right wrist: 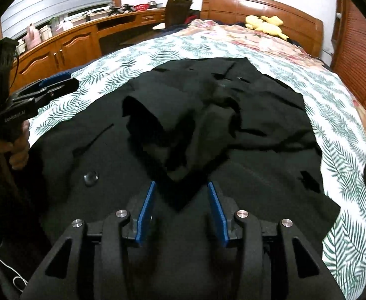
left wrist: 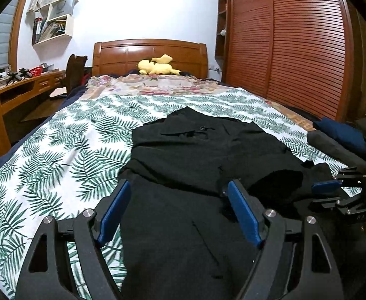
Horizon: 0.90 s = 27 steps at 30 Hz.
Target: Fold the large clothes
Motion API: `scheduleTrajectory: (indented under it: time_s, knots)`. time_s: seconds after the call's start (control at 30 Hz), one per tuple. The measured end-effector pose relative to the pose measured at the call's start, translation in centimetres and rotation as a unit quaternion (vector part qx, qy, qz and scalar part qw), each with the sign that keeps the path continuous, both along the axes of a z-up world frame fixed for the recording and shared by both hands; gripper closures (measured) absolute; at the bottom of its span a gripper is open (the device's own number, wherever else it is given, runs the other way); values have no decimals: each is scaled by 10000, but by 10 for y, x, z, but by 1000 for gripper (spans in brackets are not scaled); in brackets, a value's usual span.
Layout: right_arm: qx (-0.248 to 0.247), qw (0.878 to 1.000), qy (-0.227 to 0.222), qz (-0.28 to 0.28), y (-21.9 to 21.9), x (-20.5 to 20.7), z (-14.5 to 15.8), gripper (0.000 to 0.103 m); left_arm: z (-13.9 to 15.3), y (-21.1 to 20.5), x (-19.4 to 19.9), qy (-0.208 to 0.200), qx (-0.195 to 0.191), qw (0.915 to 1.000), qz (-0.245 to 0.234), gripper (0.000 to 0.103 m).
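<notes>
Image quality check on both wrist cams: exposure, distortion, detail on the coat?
Left wrist: back wall blown out, strong fisheye bending the wardrobe; black coat near featureless. Right wrist: same crushed blacks on the coat, bed curves, edges vignetted.

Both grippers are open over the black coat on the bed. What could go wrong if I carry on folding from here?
1. The sleeve lies bunched on top of the black coat; a grab by the right gripper may take several layers and lock in creases.
2. The left gripper hangs near the coat's edge and could pinch the leaf-print sheet too.
3. The folded dark clothes nearby could get dragged.
</notes>
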State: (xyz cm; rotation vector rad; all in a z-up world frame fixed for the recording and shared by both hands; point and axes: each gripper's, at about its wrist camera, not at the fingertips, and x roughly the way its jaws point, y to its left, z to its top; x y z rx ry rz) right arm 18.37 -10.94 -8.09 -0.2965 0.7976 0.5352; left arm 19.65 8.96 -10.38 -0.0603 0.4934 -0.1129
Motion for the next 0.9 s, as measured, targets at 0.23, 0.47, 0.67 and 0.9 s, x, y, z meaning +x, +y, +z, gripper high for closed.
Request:
scheduleTrajectory:
  time_s: [0.23,0.47,0.67,0.9]
  knots:
    - [-131,9992,-131,-350,-4,-5,-9,58,0,-19,6,-2,13,9998,-189,23]
    - [-264,9970,-238,-687,-1,0,-17,58,10,-42,12,-99,-140,9991,-384,23]
    - [-151,9947,-265,-978,-2,11,-29,53,14,-69,21,-64,-278,9972,-691,23]
    - [-25,9944,-268,-1019,1,10,-40,42,9,-104,37,76,-151,9947,-1019,24]
